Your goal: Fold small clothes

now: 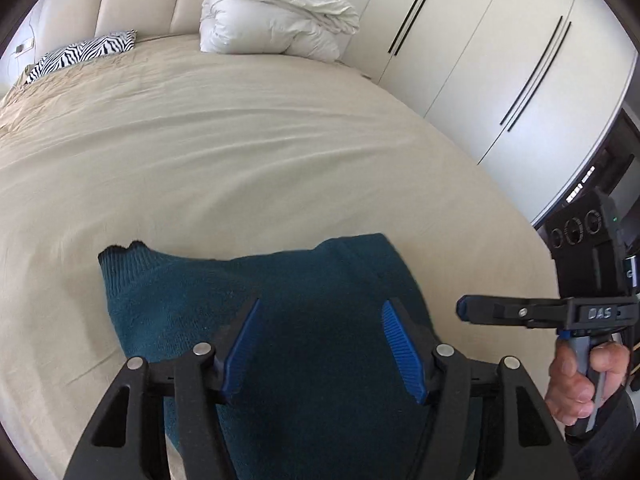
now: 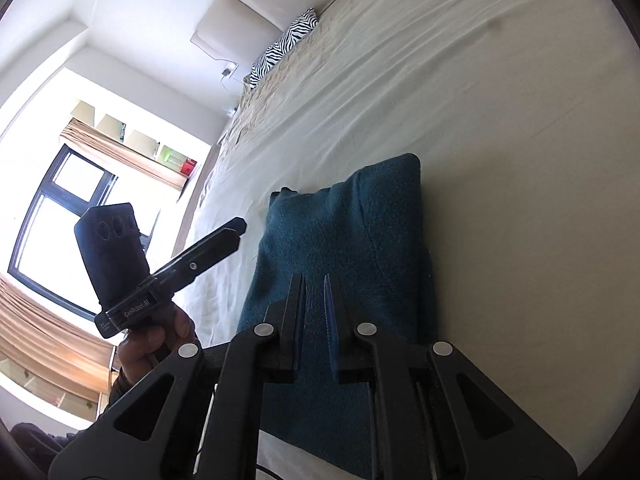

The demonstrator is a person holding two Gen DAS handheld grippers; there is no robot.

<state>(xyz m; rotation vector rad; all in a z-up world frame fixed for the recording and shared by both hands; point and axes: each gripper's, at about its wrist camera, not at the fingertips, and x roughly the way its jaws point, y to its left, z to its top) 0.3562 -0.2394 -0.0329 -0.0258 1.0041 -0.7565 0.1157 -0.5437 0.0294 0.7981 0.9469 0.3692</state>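
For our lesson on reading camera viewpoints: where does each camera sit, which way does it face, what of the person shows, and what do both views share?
Left wrist: sits on the left hand-held gripper, whose jaws are open, looking down over the teal sweater toward the headboard; the person's right hand shows.
Right wrist: sits on the right hand-held gripper, shut and empty, looking along the bed toward the window; the left hand shows.
Shared: sweater, bed, zebra pillow.

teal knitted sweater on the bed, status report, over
Left hand-held gripper open above the folded teal knitted sweater, nothing held. Right hand-held gripper shut, empty. Beige bedsheet bare around it.
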